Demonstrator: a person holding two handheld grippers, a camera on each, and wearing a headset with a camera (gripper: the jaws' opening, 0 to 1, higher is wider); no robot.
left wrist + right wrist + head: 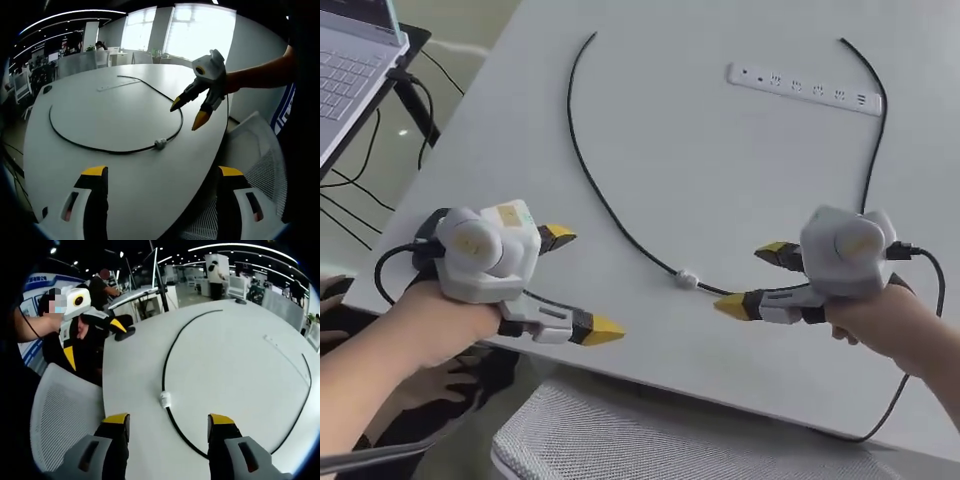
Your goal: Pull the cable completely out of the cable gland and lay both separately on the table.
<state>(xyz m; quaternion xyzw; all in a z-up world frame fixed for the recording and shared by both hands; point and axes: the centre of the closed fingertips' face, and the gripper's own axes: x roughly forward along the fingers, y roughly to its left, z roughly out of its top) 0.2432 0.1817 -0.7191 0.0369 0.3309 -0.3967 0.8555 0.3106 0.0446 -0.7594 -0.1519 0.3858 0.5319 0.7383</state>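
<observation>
left gripper (582, 283) and right gripper (750, 278) gape wide, empty — cable gland (687, 279) on its cable (621, 229) lies between them.

The left gripper (580, 283) and the right gripper (752, 278) were hand-held with jaws spread wide apart, yellow tips pointing inward toward each other.

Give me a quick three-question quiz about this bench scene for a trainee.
1. True or false: the cable gland is threaded on the black cable.
2. What is the right gripper gripping? A: the cable. B: the gland. C: nothing; its jaws are open.
3. Fill in: the white ___ lies on the table beyond the cable.
Key: 1 true; 2 C; 3 power strip.
</observation>
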